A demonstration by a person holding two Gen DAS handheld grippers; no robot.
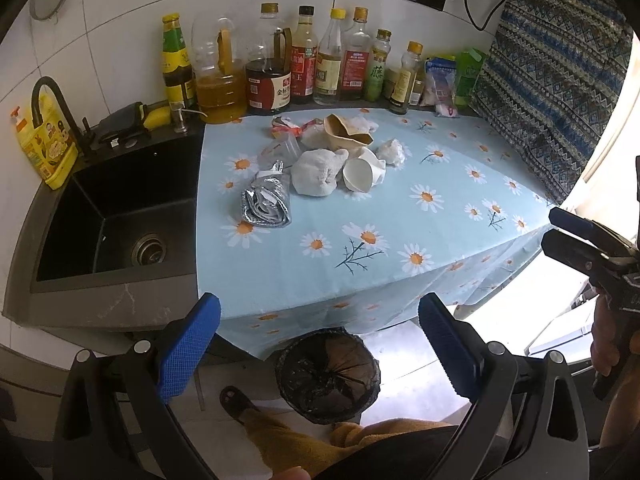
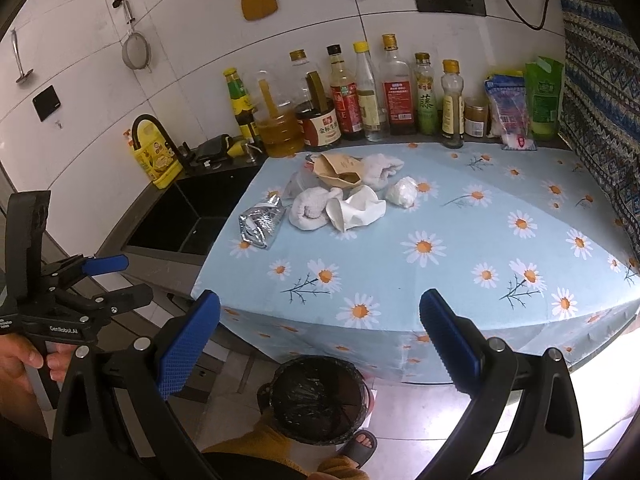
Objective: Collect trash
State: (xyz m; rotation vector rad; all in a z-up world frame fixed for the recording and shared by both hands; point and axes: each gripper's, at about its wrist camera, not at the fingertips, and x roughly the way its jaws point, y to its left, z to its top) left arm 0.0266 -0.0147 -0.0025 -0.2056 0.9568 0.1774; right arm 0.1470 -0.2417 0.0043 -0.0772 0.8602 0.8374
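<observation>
I observe both units held short of the tabletop (image 1: 400, 216), which carries a daisy-print cloth. Left hand-held gripper (image 1: 320, 344): jaws wide apart, nothing between them. Right hand-held gripper (image 2: 320, 340): likewise spread wide and empty. The trash sits in one heap toward the far left of the cloth: a crumpled foil pouch (image 1: 266, 200), a white wadded tissue (image 1: 318, 174), a crushed white paper cup (image 1: 360, 172), a torn brown paper bowl (image 1: 346, 132) and a small white wad (image 1: 394, 152). A bin lined with a black bag (image 1: 328, 376) stands on the floor below the near edge. Condiment bottles (image 1: 304, 64) line the far wall; a black sink (image 1: 116, 216) lies left.
</observation>
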